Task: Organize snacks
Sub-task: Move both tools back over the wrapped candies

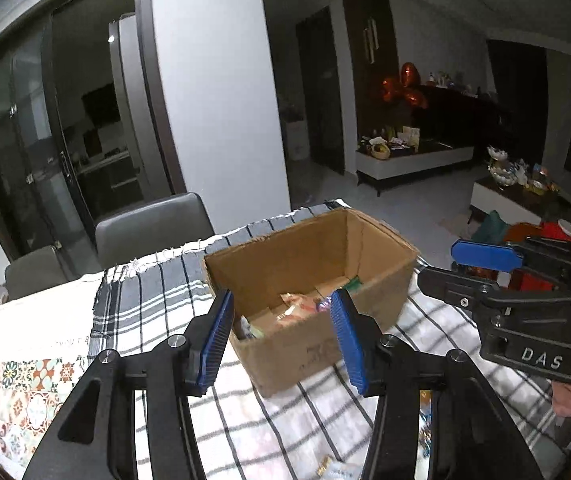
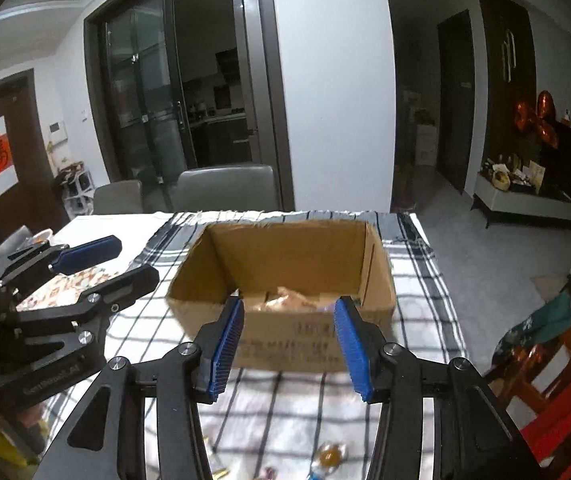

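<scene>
Left gripper [image 1: 281, 336]: jaws parted, nothing between the pads. Grey chairs [image 1: 153, 228] stand behind the table; a patterned mat [image 1: 25, 392] lies at its left end. Cardboard box [image 2: 285, 276]: open-topped, centred on the checked cloth [image 2: 417, 320], wrapped snacks [image 2: 289, 300] inside. Loose snacks [image 2: 329, 454] lie on the cloth near the camera. Right gripper [image 2: 289, 344]: jaws parted, empty, nothing blocking the box.

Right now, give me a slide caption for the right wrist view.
Both grippers, right gripper and left gripper, open and empty before a cardboard box of snacks on a checked cloth.
</scene>
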`<state>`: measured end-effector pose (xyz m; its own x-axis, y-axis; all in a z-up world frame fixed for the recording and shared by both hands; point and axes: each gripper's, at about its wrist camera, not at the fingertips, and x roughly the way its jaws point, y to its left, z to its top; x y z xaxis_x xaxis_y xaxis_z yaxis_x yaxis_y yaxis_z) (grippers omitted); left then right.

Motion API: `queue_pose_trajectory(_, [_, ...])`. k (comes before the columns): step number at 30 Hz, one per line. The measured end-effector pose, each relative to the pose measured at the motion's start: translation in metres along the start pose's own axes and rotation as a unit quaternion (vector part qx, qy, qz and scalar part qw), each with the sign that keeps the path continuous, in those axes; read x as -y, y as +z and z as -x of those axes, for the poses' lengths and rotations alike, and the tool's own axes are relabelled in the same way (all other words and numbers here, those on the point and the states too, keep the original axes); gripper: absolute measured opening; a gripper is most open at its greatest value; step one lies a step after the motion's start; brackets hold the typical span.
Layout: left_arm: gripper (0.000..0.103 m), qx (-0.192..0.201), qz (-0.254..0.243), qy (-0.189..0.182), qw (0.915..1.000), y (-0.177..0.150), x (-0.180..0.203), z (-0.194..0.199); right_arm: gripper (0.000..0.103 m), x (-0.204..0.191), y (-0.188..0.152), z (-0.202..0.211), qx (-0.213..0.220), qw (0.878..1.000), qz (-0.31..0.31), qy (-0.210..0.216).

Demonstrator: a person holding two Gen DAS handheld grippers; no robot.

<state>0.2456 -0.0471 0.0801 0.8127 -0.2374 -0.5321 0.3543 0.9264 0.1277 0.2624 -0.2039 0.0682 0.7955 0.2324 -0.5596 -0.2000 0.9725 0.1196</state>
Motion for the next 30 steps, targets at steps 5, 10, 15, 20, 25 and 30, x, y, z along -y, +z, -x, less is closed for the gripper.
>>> queue_pose_trajectory(5, [0.049,0.002,-0.013,-0.013,0.9998,-0.02,0.018,0.02,0.048,0.003,-0.024,0.017,-0.005,1.0,-0.019,0.008])
queue_pose_trajectory(10, [0.049,0.002,-0.014,-0.03,0.9995,-0.04,0.031,0.034,0.048,0.005,-0.047,0.027,-0.017,0.999,-0.023,0.015])
queue_pose_trajectory(15, [0.049,-0.013,-0.01,-0.048,0.9987,-0.06,0.041,0.038,0.048,0.007,-0.076,0.032,-0.029,0.999,-0.032,0.018])
queue_pose_trajectory(20, [0.049,-0.034,-0.015,-0.067,0.9971,-0.079,0.053,0.034,0.048,0.008,-0.098,0.029,-0.049,0.998,-0.038,0.022])
queue_pose_trajectory(25, [0.049,-0.059,-0.019,-0.086,0.9944,-0.098,0.062,0.025,0.048,0.011,-0.116,0.024,-0.064,0.997,-0.038,0.018])
queue_pose_trajectory(30, [0.048,-0.081,-0.02,-0.102,0.9913,-0.115,0.067,0.015,0.047,0.013,-0.129,0.017,-0.082,0.996,-0.042,0.018])
